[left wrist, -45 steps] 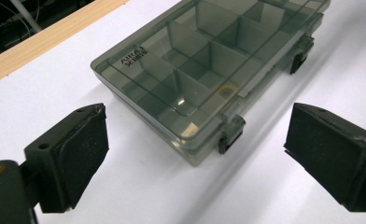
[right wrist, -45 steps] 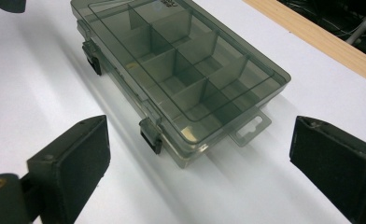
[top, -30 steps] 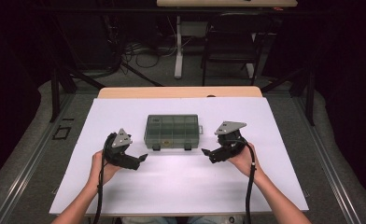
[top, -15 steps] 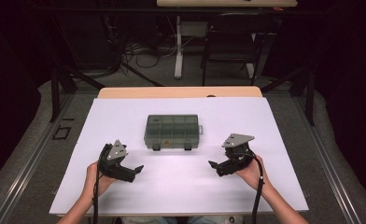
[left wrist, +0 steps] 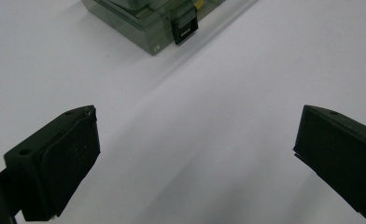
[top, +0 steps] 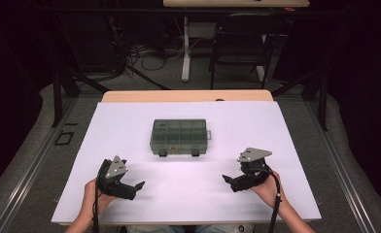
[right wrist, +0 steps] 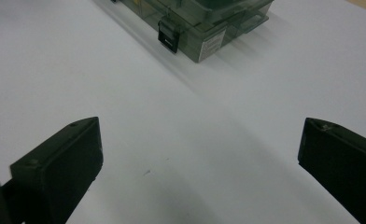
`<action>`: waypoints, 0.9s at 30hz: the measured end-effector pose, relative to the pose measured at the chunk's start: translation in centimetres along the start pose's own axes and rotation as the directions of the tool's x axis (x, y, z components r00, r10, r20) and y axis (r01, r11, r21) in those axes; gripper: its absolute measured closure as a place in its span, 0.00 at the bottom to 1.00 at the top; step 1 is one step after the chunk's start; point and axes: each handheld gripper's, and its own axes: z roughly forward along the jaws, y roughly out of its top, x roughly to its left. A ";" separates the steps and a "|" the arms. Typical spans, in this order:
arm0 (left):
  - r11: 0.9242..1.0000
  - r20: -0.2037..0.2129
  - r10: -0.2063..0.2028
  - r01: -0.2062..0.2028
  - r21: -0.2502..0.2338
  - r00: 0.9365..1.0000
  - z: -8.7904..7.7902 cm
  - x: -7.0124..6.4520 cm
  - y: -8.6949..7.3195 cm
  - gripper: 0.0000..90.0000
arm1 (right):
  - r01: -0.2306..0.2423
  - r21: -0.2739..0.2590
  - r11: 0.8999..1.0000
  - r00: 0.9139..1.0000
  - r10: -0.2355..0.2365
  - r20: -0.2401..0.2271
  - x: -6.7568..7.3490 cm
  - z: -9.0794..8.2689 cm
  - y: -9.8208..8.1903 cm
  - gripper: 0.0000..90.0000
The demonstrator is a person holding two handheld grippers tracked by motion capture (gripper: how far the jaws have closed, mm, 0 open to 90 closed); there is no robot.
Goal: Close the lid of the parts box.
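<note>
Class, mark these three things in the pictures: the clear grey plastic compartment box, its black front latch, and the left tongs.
Clear grey plastic compartment box [top: 179,136], high view, lid centre.
Black front latch [left wrist: 185,29], left gripper view, latch face.
Left tongs [top: 136,190], high view, between the fingertips.

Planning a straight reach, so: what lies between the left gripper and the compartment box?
Nothing: the high view shows bare white table between the left gripper and the compartment box; the left gripper view agrees.
</note>
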 end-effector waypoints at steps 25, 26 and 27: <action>1.000 0.045 -0.013 0.014 -0.015 0.999 0.2 -1.2 -1.9 0.00 | -0.016 -0.029 0.999 0.999 0.017 0.043 1.3 -0.7 -4.1 0.00; 1.000 0.046 -0.013 0.013 -0.014 0.999 0.2 -1.2 -1.9 0.00 | -0.016 -0.028 0.999 0.999 0.017 0.044 1.3 -0.7 -4.1 0.00; 1.000 0.045 -0.014 0.015 -0.014 0.999 0.3 -1.2 -1.9 0.00 | -0.016 -0.032 0.999 0.999 0.017 0.043 1.3 -0.7 -4.1 0.00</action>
